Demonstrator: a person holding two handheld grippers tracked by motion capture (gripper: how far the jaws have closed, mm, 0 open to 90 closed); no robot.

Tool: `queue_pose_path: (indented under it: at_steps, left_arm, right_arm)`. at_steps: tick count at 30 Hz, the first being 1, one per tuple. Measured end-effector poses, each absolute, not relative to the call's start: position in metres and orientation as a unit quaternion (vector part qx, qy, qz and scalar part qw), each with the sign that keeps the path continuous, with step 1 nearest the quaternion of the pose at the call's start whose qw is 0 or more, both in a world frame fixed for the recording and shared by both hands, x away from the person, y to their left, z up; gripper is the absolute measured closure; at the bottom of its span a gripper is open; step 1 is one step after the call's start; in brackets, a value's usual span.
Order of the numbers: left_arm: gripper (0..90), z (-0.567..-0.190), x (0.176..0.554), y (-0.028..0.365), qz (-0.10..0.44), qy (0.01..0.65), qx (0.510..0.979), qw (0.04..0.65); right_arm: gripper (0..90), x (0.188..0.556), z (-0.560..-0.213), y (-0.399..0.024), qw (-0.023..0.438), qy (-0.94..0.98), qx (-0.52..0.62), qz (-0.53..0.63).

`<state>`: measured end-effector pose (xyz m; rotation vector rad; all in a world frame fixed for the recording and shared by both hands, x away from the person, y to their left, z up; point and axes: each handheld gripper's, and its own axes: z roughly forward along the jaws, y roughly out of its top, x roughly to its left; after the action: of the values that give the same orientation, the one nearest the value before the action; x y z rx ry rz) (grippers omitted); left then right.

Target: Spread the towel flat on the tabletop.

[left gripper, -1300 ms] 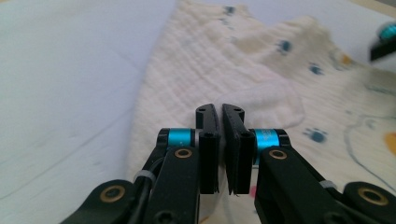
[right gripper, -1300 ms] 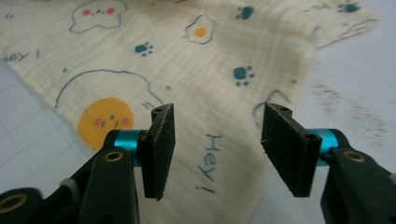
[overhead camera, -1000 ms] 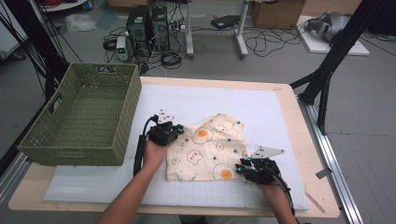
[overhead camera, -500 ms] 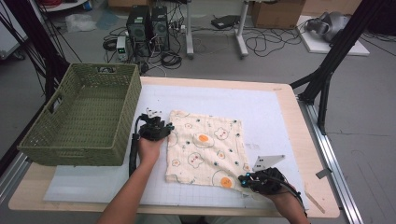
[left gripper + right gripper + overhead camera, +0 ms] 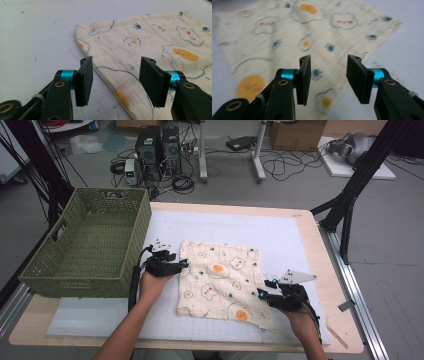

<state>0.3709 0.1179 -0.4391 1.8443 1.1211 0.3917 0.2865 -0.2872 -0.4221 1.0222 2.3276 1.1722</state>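
A cream cloth (image 5: 220, 277) printed with fried eggs and paw marks lies spread flat on the white mat. My left gripper (image 5: 182, 265) is at its left edge, and its jaws have just been opening. In the left gripper view the left gripper (image 5: 116, 75) stands open over the cloth's edge (image 5: 155, 37) without pinching it. My right gripper (image 5: 262, 292) hovers at the cloth's lower right side, and its jaws have also just been opening. In the right gripper view the right gripper (image 5: 328, 75) is open above the cloth (image 5: 287, 32), with nothing between the pads.
A green woven basket (image 5: 90, 245) stands on the table's left side, close to my left hand. The white mat (image 5: 285, 230) covers most of the wooden table (image 5: 320, 265). Computers and cables lie on the floor beyond the far edge.
The cloth was bunched up and is now pulled out flat. Both grippers moved apart with it, then opened and let go of it. The right gripper lifted slightly.
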Motion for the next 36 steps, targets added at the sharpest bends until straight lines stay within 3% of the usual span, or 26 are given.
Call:
queue_pose_path:
  at_steps: [5,11,17,18,19,20,21,24,27,31,36]
  left_arm:
    - [44.4,-0.443,0.363,0.119,0.146,0.442,0.764,0.446]
    - [43.6,-0.44,0.36,0.122,0.143,0.433,0.768,0.45]
    - [43.5,-0.439,0.358,0.123,0.137,0.434,0.77,0.448]
    - [43.5,-0.438,0.358,0.123,0.138,0.434,0.769,0.449]
    - [43.5,-0.438,0.357,0.123,0.136,0.43,0.773,0.446]
    - [43.5,-0.438,0.357,0.122,0.134,0.429,0.774,0.445]
    - [43.9,-0.439,0.355,0.12,0.131,0.424,0.78,0.44]
    - [44.7,-0.44,0.353,0.119,0.132,0.42,0.783,0.439]
    - [45.0,-0.444,0.351,0.118,0.126,0.415,0.789,0.435]
    - [48.0,-0.448,0.352,0.112,0.124,0.409,0.794,0.432]
    - [55.9,-0.45,0.354,0.096,0.139,0.387,0.807,0.423]
  right_arm:
    - [36.2,0.326,-0.422,-0.279,0.205,0.8,0.393,0.404]
    - [40.1,0.375,-0.433,-0.267,0.205,0.798,0.432,0.366]
    - [62.7,0.4,-0.445,-0.262,0.196,0.799,0.447,0.351]
    - [78.9,0.403,-0.445,-0.263,0.195,0.794,0.458,0.35]
    - [78.9,0.403,-0.445,-0.263,0.195,0.794,0.458,0.35]
    - [86.3,0.404,-0.444,-0.263,0.197,0.795,0.458,0.345]
    - [86.9,0.406,-0.442,-0.263,0.243,0.79,0.469,0.311]
    - [85.9,0.408,-0.442,-0.271,0.269,0.761,0.502,0.31]
    - [72.4,0.409,-0.446,-0.28,0.243,0.734,0.537,0.337]
    - [63.5,0.4,-0.444,-0.279,0.253,0.749,0.505,0.346]
    - [58.4,0.381,-0.434,-0.29,0.253,0.757,0.483,0.361]
